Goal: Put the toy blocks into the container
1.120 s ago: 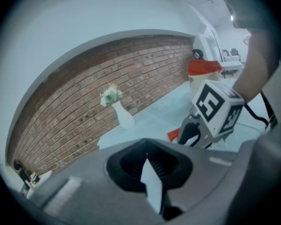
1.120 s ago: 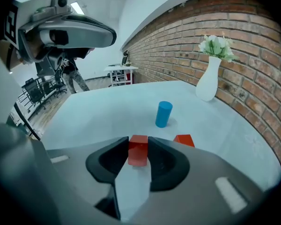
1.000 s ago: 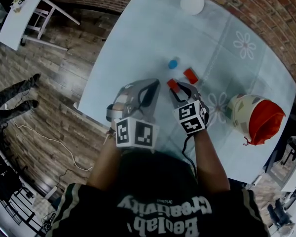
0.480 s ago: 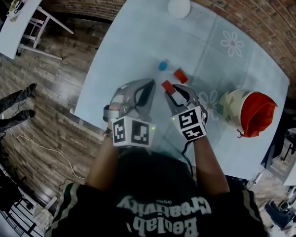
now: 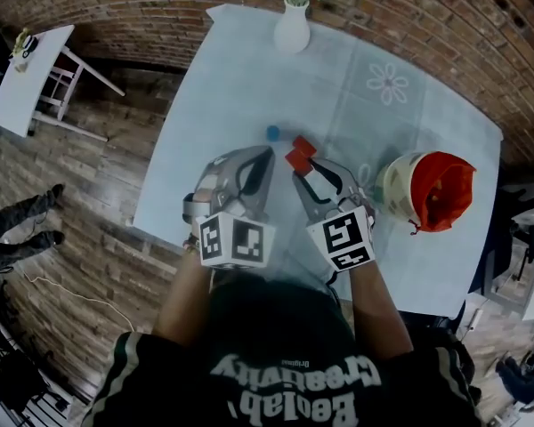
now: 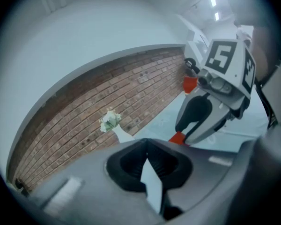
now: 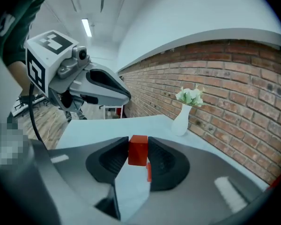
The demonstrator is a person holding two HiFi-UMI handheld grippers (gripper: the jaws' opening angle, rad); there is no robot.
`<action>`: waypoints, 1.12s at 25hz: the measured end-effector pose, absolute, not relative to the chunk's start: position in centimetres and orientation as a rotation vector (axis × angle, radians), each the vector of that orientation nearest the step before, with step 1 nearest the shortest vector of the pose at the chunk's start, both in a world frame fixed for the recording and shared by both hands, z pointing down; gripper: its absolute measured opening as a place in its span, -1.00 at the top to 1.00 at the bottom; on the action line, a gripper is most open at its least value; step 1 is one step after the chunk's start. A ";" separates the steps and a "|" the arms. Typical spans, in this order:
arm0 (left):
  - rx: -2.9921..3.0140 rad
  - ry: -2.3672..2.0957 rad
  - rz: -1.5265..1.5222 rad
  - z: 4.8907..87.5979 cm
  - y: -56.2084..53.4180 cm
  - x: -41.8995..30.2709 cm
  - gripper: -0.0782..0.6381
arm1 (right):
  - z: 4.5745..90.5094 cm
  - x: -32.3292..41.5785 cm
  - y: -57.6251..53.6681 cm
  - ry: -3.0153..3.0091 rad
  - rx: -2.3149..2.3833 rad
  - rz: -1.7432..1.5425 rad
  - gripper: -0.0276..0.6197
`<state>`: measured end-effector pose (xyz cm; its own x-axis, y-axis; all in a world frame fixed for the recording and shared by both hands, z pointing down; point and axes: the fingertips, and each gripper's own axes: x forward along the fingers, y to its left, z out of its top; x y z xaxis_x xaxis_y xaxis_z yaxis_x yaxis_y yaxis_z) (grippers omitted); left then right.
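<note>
My right gripper (image 5: 299, 162) is shut on a red block (image 7: 138, 150), which sits upright between the two pads above the table. Just beyond it a second red block (image 5: 306, 142) lies on the pale blue tablecloth (image 5: 240, 87), and it shows through the jaw gap (image 7: 149, 171). A small blue block (image 5: 272, 132) rests a little farther left. The container, a cream bag with an orange lining (image 5: 432, 189), stands open to the right of the right gripper. My left gripper (image 5: 256, 160) hovers beside the right one, shut with nothing in it (image 6: 146, 146).
A white vase with flowers (image 5: 292, 23) stands at the table's far edge by the brick wall (image 5: 116, 7). The table's left edge drops to a wooden floor (image 5: 80, 194). A white side table (image 5: 27, 69) stands far left.
The head view has swung, so the table things sit lower and further left in the picture. The right gripper still holds the red block, which now lies close in front of the second red block.
</note>
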<state>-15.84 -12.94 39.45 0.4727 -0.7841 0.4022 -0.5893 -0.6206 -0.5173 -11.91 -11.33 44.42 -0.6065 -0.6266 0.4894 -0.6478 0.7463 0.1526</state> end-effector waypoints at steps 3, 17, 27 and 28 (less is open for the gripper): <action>-2.406 1.139 -0.889 38.6 -12.2 -15.1 0.77 | 42.2 -11.1 -10.2 -2.432 0.998 0.015 0.50; -2.385 0.958 -0.783 35.0 -11.7 -8.7 0.77 | 36.5 -4.9 -8.6 -2.383 1.264 -0.103 0.50; -2.434 0.763 -0.683 33.5 -9.9 2.6 0.77 | 34.4 4.8 -6.2 -2.284 1.467 -0.108 0.50; -2.438 0.743 -0.674 33.4 -9.6 3.8 0.77 | 34.2 6.0 -5.9 -2.273 1.487 -0.107 0.50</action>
<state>3.82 -9.61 33.37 0.7286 -0.6125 0.3065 -0.3652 -0.7260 -0.5827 5.97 -5.91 34.22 -0.3393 -0.8907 0.3026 -0.8584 0.4247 0.2876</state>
